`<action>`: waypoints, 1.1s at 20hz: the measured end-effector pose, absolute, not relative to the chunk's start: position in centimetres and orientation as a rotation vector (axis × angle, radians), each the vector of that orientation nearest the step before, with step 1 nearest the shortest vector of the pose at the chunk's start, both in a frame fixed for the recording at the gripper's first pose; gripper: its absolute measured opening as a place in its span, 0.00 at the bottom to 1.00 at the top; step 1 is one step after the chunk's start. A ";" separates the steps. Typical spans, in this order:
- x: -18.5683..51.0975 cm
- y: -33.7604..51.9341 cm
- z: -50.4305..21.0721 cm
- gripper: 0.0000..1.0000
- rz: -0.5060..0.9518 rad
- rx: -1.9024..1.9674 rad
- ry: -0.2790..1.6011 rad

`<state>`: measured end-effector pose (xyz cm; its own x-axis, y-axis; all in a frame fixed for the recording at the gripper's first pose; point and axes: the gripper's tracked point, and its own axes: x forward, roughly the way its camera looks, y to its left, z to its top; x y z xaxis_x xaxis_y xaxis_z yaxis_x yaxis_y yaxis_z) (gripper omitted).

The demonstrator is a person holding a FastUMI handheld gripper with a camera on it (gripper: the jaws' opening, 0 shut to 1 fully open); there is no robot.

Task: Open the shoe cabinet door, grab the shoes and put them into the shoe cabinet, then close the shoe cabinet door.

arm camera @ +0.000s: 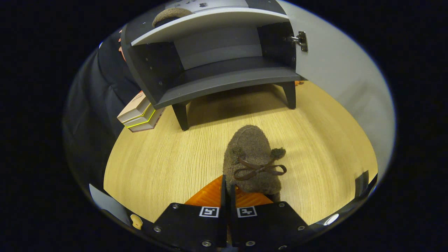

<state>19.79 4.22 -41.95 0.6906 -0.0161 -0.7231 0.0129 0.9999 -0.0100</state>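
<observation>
A brown fuzzy shoe [252,157] with a dark lace bow sits right at my fingertips, toe pointing toward the shoe cabinet [224,78]. My gripper [226,181] is shut, its fingers pressed together on the shoe's near left rim; the heel overlaps the right finger. The dark grey cabinet stands beyond the shoe on short legs, its lower shelf bare. Its door [336,73] is swung open to the right, with the hinge [301,41] showing. A second brown shoe [170,14] rests on the cabinet's upper level.
A stack of flat boxes [140,113] lies on the wooden floor [164,164] beside the cabinet's left leg. Dark cloth hangs along the left side. Bare wood stretches between the shoe and the cabinet.
</observation>
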 end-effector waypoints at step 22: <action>24.9 6.4 -17.9 0.05 0.040 -0.103 0.463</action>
<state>24.95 6.41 -17.87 0.8941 0.0156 -0.4476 -0.0623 0.9940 -0.0900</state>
